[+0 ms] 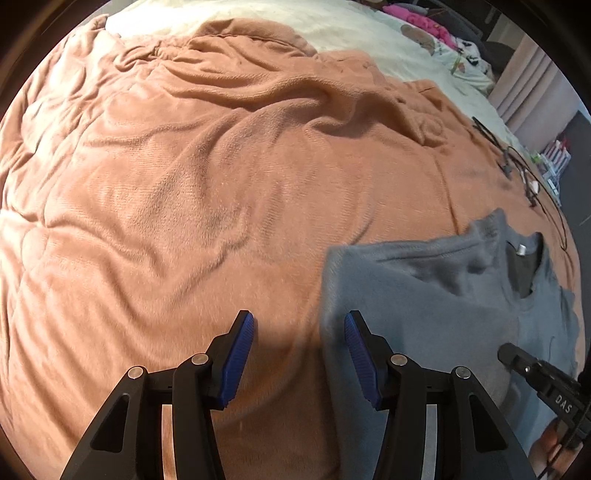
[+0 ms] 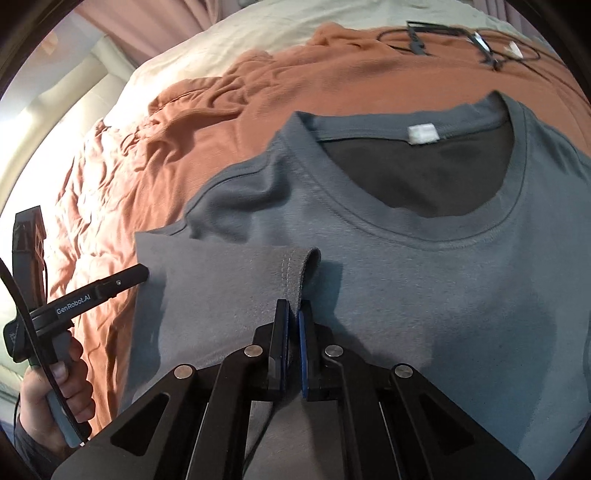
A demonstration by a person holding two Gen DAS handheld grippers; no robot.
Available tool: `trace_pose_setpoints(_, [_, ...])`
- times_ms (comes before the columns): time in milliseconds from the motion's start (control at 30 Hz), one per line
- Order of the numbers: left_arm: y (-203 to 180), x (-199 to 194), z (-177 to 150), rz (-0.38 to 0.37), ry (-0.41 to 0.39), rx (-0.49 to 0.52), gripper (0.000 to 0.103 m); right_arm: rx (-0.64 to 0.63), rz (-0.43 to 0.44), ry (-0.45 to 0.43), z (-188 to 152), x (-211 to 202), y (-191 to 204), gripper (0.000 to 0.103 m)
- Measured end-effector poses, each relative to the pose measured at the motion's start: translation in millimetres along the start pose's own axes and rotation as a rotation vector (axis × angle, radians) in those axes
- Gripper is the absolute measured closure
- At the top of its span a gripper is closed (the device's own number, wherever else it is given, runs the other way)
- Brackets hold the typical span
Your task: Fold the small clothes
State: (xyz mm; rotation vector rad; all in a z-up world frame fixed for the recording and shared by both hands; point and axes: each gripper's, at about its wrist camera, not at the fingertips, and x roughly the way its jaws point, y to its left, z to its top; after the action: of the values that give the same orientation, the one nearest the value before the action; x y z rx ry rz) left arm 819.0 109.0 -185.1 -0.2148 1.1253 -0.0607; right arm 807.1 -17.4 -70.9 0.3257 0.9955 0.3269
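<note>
A grey T-shirt (image 2: 424, 280) lies face up on the orange blanket (image 2: 303, 74), its neckline and white label (image 2: 423, 133) toward the far side. Its left part is folded over the chest. My right gripper (image 2: 293, 308) is shut on the hemmed edge of that folded flap (image 2: 229, 280), holding it just above the shirt. In the left wrist view the same T-shirt (image 1: 424, 295) sits at the lower right. My left gripper (image 1: 299, 319) is open, its fingers straddling the shirt's left edge with nothing pinched. A hand (image 2: 55, 391) holds the left gripper's handle.
The rumpled orange blanket (image 1: 184, 184) covers most of the bed, over a cream sheet (image 1: 332, 33). Black cables and a small white item (image 2: 480, 40) lie on the blanket beyond the shirt's collar. Pink and patterned clothes (image 1: 432, 26) are piled at the far corner. Curtains hang behind.
</note>
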Motion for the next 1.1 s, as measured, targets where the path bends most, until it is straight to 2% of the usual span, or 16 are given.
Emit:
trace_pose_setpoints(333, [6,12,18,0.062,-0.015,-0.042,0.049,0.014,0.012,0.016,-4,1,-2,0.102])
trace_pose_setpoints(500, [8,-4,15,0.078,-0.038,-0.032,0.049,0.037,0.085,0.032,-7,-10,-10,0.098])
trace_pose_setpoints(533, [10,-8,13,0.075,-0.042,-0.031,0.049,0.04,0.093,0.023,-8,-14,-12,0.093])
trace_pose_setpoints(567, [12,-14,10,0.062,-0.044,-0.035,0.049,0.041,0.104,0.016,-9,-17,-13,0.077])
trace_pose_setpoints(600, [13,-18,8,0.05,-0.043,-0.038,0.049,0.042,0.115,0.01,-11,-21,-14,0.067])
trace_pose_setpoints(633, [14,-22,5,0.039,-0.041,-0.039,0.049,0.043,0.124,0.003,-12,-24,-13,0.044])
trace_pose_setpoints(667, [15,-27,-1,0.032,-0.036,-0.034,0.049,0.039,0.127,-0.005,-16,-28,-12,0.039])
trace_pose_setpoints(867, [9,-48,-34,-0.022,-0.012,-0.01,0.049,0.003,0.127,0.021,-39,-35,-1,0.039])
trace_pose_setpoints(967, [2,-54,-51,-0.039,0.005,0.018,0.049,0.034,0.179,0.052,-51,-33,-2,0.039])
trace_pose_setpoints(1000, [0,-57,-60,-0.045,0.014,0.03,0.049,0.039,0.181,0.06,-54,-33,-2,0.04])
trace_pose_setpoints(1067, [-3,-60,-72,-0.054,0.026,0.04,0.049,0.052,0.186,0.083,-63,-32,-2,0.05])
trace_pose_setpoints(1100, [-4,-62,-78,-0.06,0.032,0.041,0.049,0.058,0.195,0.09,-65,-31,-1,0.052])
